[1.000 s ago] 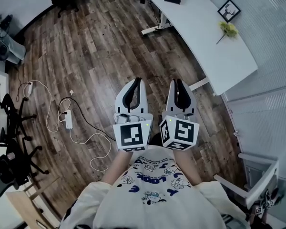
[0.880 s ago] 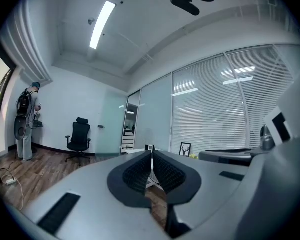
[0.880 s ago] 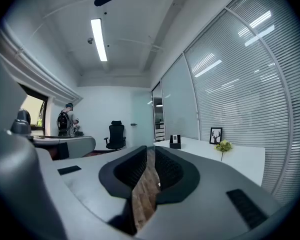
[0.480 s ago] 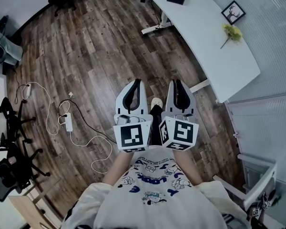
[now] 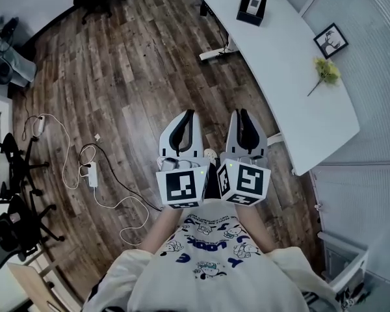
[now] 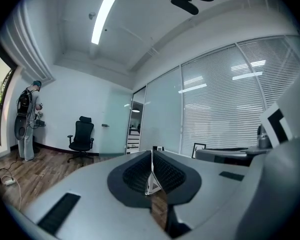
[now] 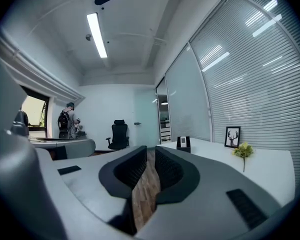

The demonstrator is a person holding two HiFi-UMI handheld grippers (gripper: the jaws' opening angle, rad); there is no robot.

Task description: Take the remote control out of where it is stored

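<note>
Remote control: can't be told apart from here; a black box (image 5: 252,6) with a pale face stands at the far end of the white desk (image 5: 292,83), well apart from both grippers.
Head view, left gripper (image 5: 190,114): held out level over the wood floor (image 5: 117,77), tips together.
Head view, right gripper (image 5: 240,112): just beside it, parallel.
Left gripper view: jaws meet at the tips, nothing held.
Right gripper view: jaws a narrow slit apart, wood floor showing through, empty; black box (image 7: 183,143) ahead on the white desk.
</note>
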